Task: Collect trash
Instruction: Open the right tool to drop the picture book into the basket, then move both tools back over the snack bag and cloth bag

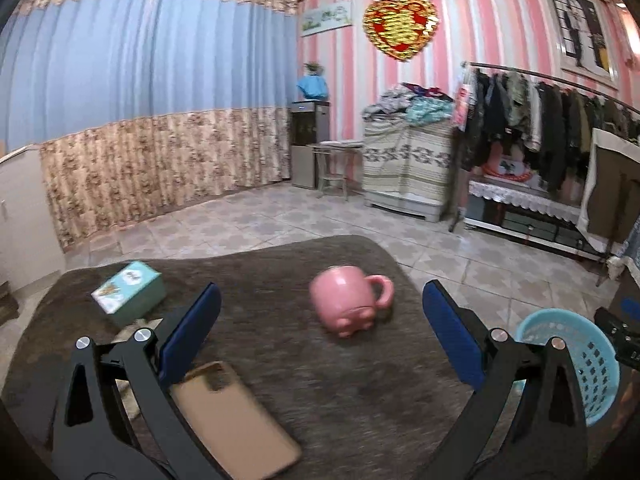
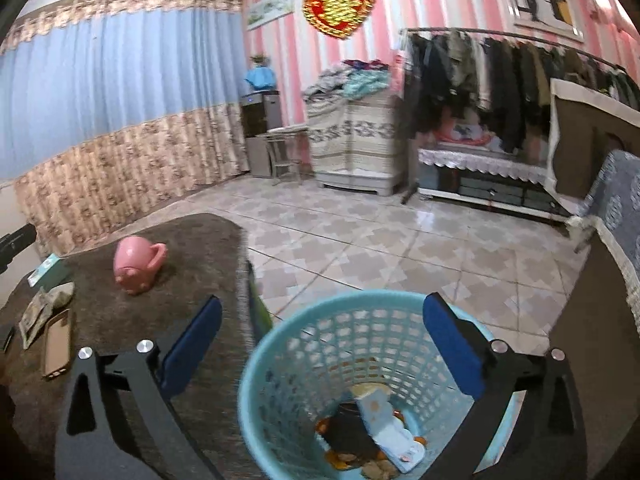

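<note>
The right tool [image 2: 322,340] hangs over the blue basket [image 2: 280,360] with its jaws spread wide and nothing between them; wrappers and a small carton [image 2: 390,424] lie at the bottom, likely because the basket sits just off the counter's edge for easy dropping. The left tool [image 1: 322,320] is also wide open and empty, above the brown-covered counter [image 1: 280,360], facing a tipped pink mug [image 1: 348,300], with a teal box [image 1: 128,292] and a phone case [image 1: 236,420] nearby. Crumpled paper [image 2: 40,312] remains to collect.
</note>
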{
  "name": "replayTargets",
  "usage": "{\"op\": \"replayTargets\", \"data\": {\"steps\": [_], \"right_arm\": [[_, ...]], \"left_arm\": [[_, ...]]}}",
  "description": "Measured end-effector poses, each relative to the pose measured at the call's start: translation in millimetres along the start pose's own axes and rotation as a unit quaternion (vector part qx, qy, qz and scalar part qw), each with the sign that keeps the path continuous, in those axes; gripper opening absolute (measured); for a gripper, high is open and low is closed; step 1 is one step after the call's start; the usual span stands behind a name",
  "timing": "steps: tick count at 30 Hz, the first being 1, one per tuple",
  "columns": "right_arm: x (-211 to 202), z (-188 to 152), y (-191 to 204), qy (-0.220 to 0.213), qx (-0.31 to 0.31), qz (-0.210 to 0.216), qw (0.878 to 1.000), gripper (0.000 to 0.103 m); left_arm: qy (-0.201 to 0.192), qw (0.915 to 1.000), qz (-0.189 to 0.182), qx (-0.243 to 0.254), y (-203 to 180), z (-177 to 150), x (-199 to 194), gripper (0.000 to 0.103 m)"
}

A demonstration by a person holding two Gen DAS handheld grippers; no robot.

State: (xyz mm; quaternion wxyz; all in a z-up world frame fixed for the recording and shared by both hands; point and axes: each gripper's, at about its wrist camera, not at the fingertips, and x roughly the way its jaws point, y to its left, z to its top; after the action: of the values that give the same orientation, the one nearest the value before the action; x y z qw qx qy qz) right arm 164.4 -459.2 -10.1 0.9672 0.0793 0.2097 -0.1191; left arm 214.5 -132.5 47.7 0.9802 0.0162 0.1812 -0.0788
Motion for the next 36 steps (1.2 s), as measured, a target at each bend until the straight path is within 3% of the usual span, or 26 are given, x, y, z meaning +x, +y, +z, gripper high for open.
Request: {"op": "replayTargets", "data": {"steps": [14, 24, 36], "right_arm": [[-6, -3, 96, 0.0, -0.067, 0.065, 0.996, 0.098], [-2, -13, 153, 0.0, -0.108, 0.099, 0.989, 0.098], [15, -33, 201, 0.027, -0.13, 0.114, 0.985, 0.098]], "left_arm": [[-0.001, 0.9973, 0.071, -0.017, 99, -10, -37, 0.098], [0.028, 0.9918, 0.12, -0.034, 163, -38, -43, 0.098], [0.065, 0.9855, 0.146, -0.055, 211, -74, -39, 0.098]]}}
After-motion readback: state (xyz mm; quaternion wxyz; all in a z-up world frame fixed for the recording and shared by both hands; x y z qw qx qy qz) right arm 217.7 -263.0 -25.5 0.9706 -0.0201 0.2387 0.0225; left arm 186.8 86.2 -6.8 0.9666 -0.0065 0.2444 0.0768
